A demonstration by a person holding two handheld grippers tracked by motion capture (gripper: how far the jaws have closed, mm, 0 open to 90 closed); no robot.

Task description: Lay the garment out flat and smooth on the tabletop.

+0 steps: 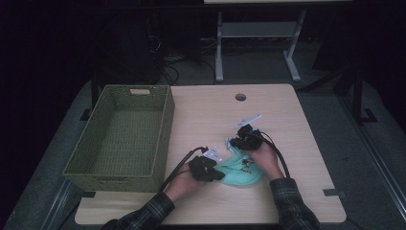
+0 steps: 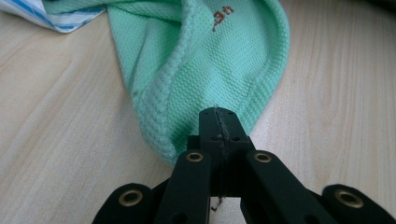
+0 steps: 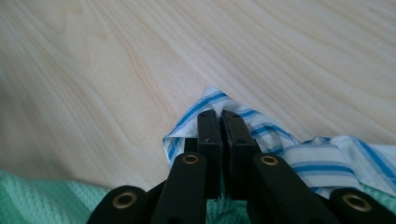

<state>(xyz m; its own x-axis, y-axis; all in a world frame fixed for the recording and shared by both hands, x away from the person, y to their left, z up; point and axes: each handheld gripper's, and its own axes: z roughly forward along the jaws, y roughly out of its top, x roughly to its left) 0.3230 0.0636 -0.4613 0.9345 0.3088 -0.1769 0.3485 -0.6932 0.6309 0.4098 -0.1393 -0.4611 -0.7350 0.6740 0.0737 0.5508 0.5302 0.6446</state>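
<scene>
a mint-green knitted garment with a blue-striped white collar is pinched by both closed jaws; the green woven basket at frame left is seen holding nothing.

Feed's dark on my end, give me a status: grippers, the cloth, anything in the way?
Left gripper shut on green garment edge. Right gripper shut on blue-striped cloth corner. Both on table; green basket left, nothing blocking.
</scene>
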